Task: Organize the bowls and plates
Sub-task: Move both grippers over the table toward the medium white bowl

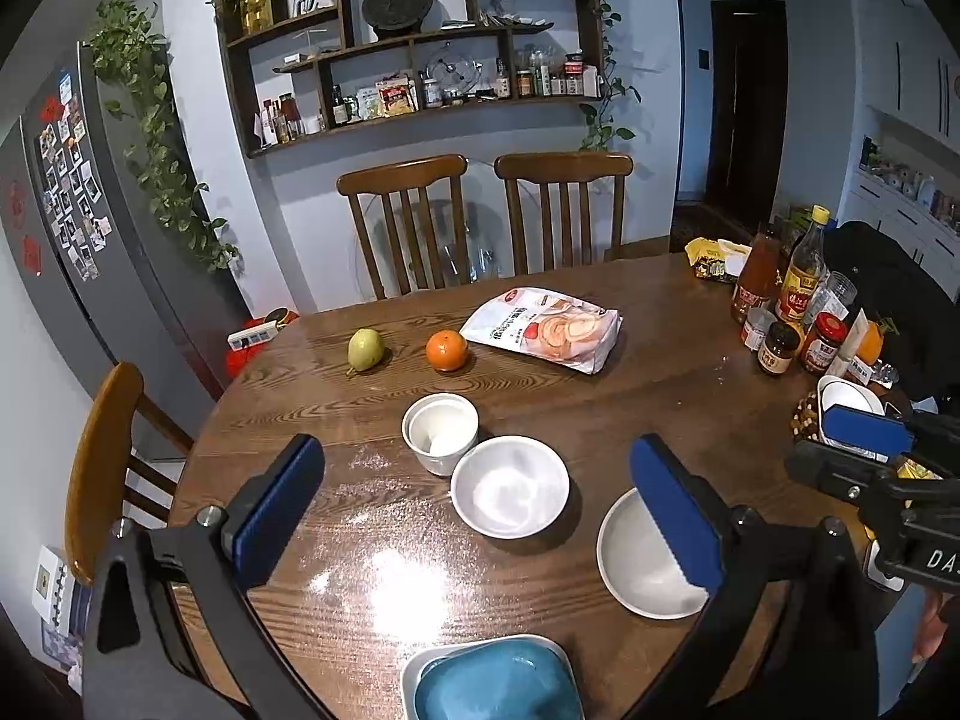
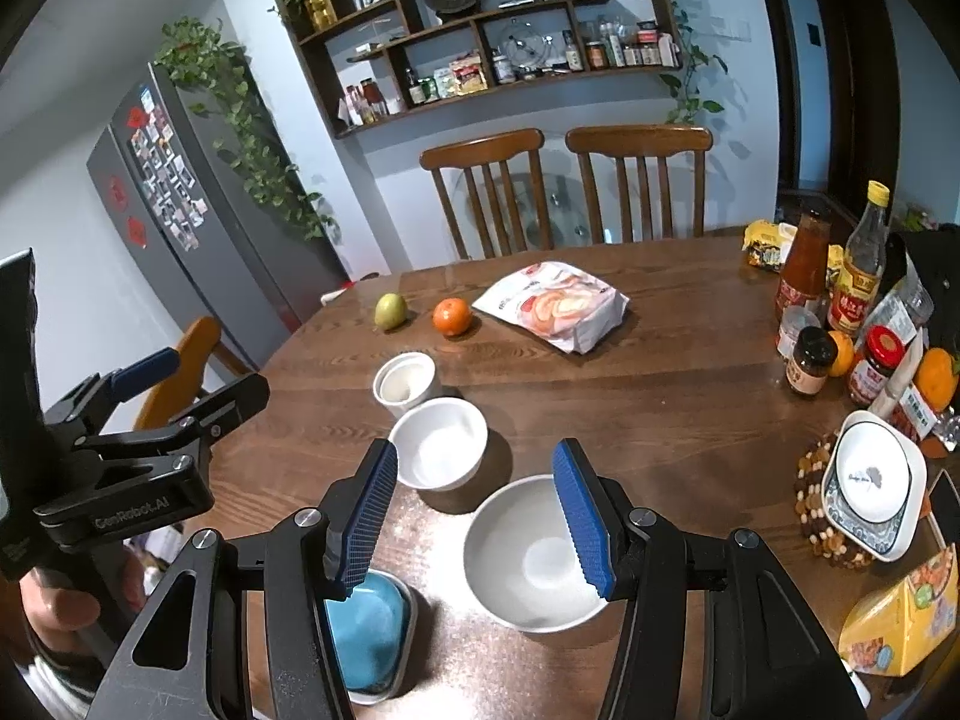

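On the round wooden table [image 1: 660,396] stand a small white cup-like bowl [image 1: 441,432] [image 2: 405,384], a medium white bowl [image 1: 510,486] [image 2: 441,450] touching it, and a wider white bowl [image 1: 624,564] [image 2: 528,558]. At the near edge a blue bowl [image 1: 498,684] [image 2: 366,624] sits inside a pale square dish. A white dish [image 2: 870,474] lies on a blue-patterned square plate at the right. My left gripper [image 1: 474,450] hangs open above the bowls and holds nothing. My right gripper [image 2: 474,456] hovers open and empty over the wider bowl.
A pear [image 1: 365,349], an orange [image 1: 447,350] and a bread bag [image 1: 546,330] lie farther back. Bottles and jars [image 2: 840,300] crowd the right side, with a yellow carton [image 2: 900,624] near the edge. Chairs [image 1: 402,222] stand behind and at the left.
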Demonstrator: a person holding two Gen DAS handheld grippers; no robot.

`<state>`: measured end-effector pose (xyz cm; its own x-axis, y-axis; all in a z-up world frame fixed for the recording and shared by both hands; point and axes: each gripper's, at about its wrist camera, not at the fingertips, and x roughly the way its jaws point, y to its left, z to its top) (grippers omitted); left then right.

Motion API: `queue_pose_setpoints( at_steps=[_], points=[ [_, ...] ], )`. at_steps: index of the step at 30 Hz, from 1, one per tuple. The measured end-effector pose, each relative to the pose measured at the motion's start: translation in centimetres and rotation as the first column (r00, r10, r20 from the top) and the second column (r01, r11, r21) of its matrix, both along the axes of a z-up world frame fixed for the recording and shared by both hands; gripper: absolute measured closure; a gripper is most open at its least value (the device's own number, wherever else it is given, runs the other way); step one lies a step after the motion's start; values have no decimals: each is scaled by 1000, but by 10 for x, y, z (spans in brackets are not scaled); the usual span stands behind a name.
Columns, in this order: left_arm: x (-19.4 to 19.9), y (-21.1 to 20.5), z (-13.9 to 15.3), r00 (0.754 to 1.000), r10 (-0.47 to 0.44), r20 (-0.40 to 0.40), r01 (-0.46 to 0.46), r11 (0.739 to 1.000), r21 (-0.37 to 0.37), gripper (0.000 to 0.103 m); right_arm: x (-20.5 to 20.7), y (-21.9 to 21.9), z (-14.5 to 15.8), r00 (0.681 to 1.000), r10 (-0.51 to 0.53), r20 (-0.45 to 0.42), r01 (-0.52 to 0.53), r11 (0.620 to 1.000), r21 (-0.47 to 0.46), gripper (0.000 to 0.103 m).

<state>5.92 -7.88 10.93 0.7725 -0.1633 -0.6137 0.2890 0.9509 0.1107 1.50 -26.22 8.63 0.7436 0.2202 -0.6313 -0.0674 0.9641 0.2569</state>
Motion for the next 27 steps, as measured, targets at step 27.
queue_pose_setpoints(
  at_steps=[27],
  points=[
    [116, 17, -119, 946, 88, -310, -86, 996, 21, 1, 106, 10, -91, 975, -36, -221, 44, 999, 29, 48]
  ],
)
